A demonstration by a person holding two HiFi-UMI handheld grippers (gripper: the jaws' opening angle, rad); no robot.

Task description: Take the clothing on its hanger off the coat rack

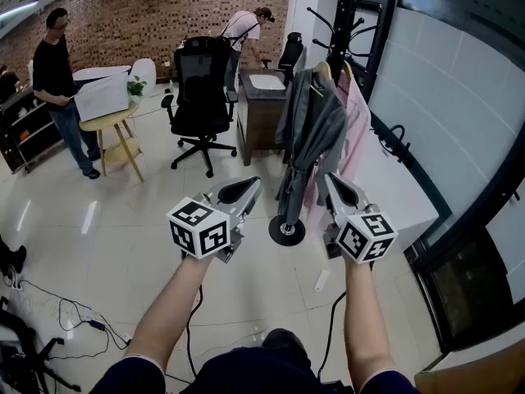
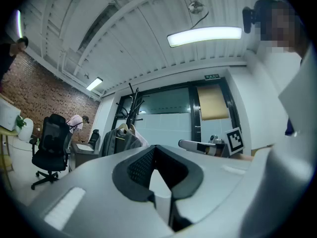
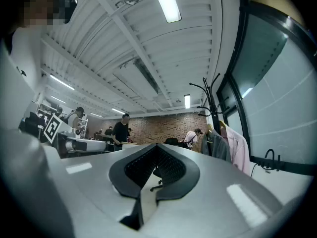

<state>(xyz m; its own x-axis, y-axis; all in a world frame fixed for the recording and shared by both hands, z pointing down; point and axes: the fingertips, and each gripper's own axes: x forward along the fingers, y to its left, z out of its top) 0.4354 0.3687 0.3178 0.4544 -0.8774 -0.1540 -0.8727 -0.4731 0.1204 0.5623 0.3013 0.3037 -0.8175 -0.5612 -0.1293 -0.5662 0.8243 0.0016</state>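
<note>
Found grey jacket on wooden hanger, hung on black coat rack, upper centre-right of head view. Spotted pink shirt hung just right of it, touching. Held left gripper lower centre-left, fingers pressed together, nothing between. Same deal with right gripper lower centre-right: clamped on nothing. Pointed both toward rack, clear of clothing. Noticed black office chair upper left of rack.

The coat rack runs past the head view's top edge. On it, the grey jacket hides most of the pink shirt and hangers.
</note>
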